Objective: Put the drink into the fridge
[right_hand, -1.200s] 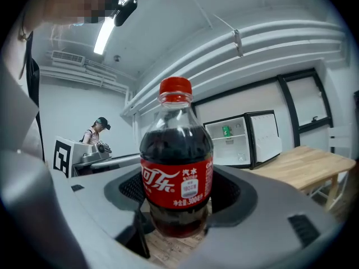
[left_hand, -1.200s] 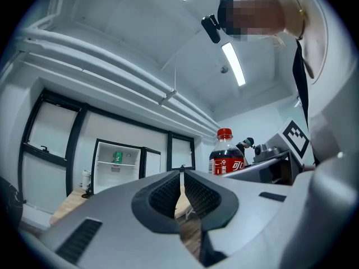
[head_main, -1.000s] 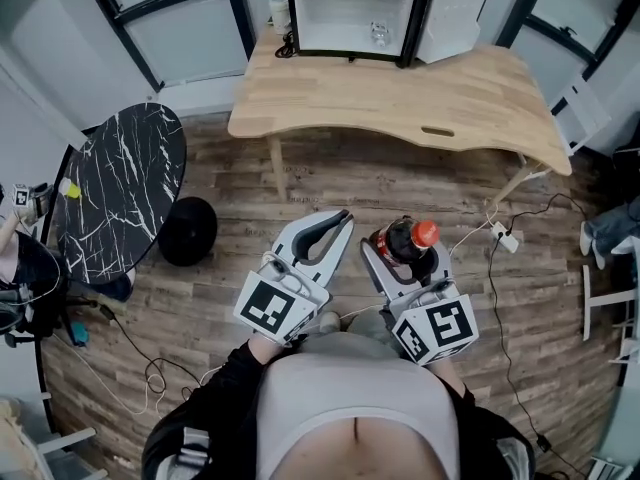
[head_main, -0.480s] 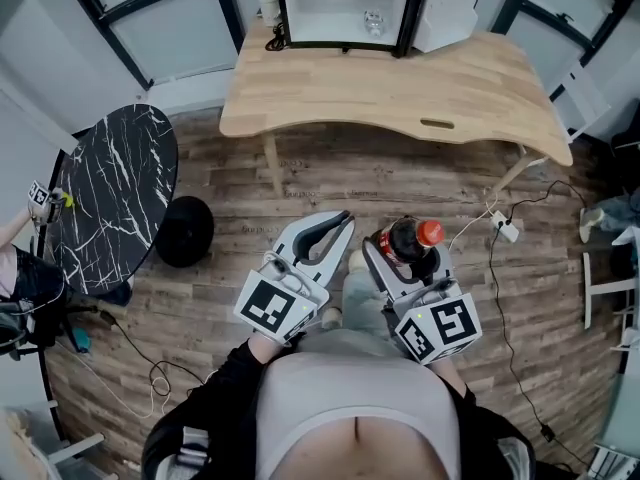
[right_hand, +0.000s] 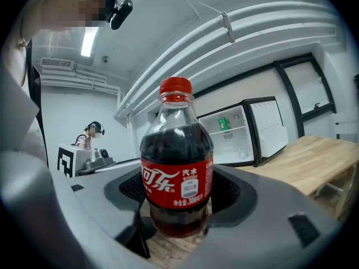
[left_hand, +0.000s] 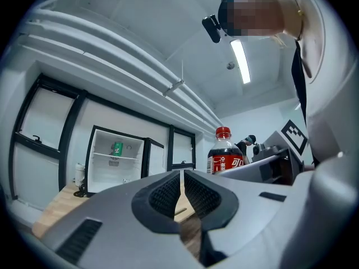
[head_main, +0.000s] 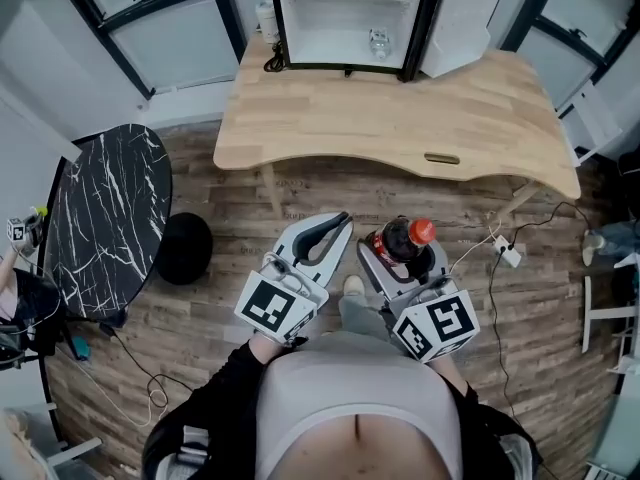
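In the right claw (right_hand: pixel 178 203): cola bottle (right_hand: pixel 176 167), gripped at its lower body by both jaws.
Bottle axis: upright, red cap on top.
Left claw (left_hand: pixel 182 190): holds nothing, jaws closed to a thin slit.
Fridge (head_main: pixel 345 13): door open, on the desk (head_main: pixel 400 108), well ahead.

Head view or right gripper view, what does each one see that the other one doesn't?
Only the head view shows the black marble table and the power strip. Only the right gripper view shows the ceiling light and a person far behind. Both show the cola bottle, the open fridge and the wooden table.
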Demonstrator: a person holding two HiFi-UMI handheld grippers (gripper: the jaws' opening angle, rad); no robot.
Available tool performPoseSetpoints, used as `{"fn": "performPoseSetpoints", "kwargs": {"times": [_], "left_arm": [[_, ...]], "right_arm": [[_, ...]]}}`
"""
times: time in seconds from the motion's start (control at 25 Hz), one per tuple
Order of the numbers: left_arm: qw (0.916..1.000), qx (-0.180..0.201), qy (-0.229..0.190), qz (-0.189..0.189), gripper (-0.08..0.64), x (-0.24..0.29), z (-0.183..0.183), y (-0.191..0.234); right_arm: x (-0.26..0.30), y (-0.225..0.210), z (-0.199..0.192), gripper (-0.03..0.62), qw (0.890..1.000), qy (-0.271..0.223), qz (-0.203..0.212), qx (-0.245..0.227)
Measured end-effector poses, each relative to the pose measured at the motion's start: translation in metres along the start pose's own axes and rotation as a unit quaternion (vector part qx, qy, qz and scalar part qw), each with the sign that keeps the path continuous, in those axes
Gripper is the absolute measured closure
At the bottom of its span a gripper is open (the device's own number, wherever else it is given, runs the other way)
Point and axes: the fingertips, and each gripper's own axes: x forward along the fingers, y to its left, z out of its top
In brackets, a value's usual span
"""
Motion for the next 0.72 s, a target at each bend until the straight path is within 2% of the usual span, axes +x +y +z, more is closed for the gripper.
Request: {"fn": "performPoseSetpoints", "kwargs": {"times": [0.28,0.52,0.72], "left_arm": [[0.9999,0.006,-0.008,0.013,0.546,0.073,0.010,0.046],[0.9999,-0.005,0.002,0.016,0.548,0.120,0.003,0.068],[0.9993,0.000,-0.011,0.035,0.548,0.144,0.004,0.091]], "right_arm": [[0.054,-0.059,0.030,0.267,1.000,-0.003,0.020,-0.004],[0.088,-0.100,0.034,0.266,0.999,0.014,0.038,0.011],[0.111,-0.123,0.040,0.267,0.999,0.018,0.047,0.005]]}}
